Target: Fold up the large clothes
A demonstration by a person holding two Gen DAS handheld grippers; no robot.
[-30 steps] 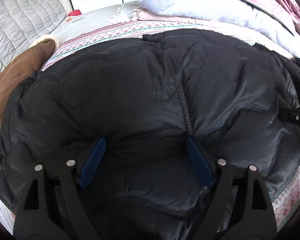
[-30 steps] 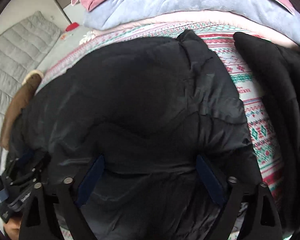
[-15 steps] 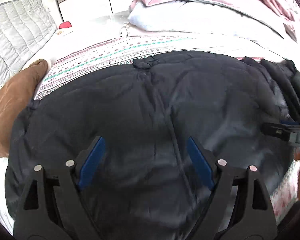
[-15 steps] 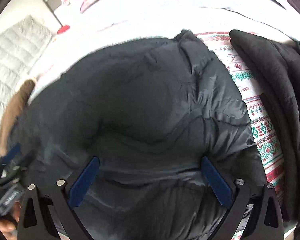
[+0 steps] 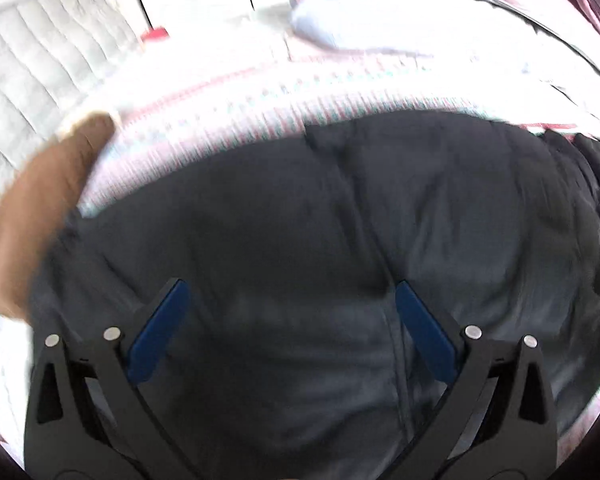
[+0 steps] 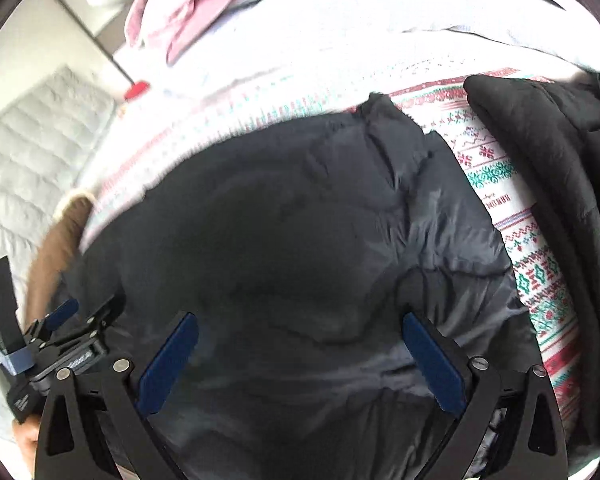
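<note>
A puffy black quilted jacket [image 5: 320, 248] lies spread on a bed's red-and-green patterned white blanket [image 6: 512, 208]. The left tool [image 5: 288, 300] is opening wide above it, nothing gripped; the right tool [image 6: 300, 332] gapes wide, empty. A brown garment [image 5: 36, 208] borders the jacket's left edge, another black garment [image 6: 560, 168] its right.

Bright daylight, pale bedding [image 5: 228, 92] blown out to white; left view motion-smeared; dark jacket [image 6: 300, 240] underexposed; fisheye edges vignetted black.

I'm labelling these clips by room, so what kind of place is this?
Most likely a bedroom: a dark puffer jacket lies on a patterned bedspread, with piled bedding behind and a quilted grey cover alongside.
</note>
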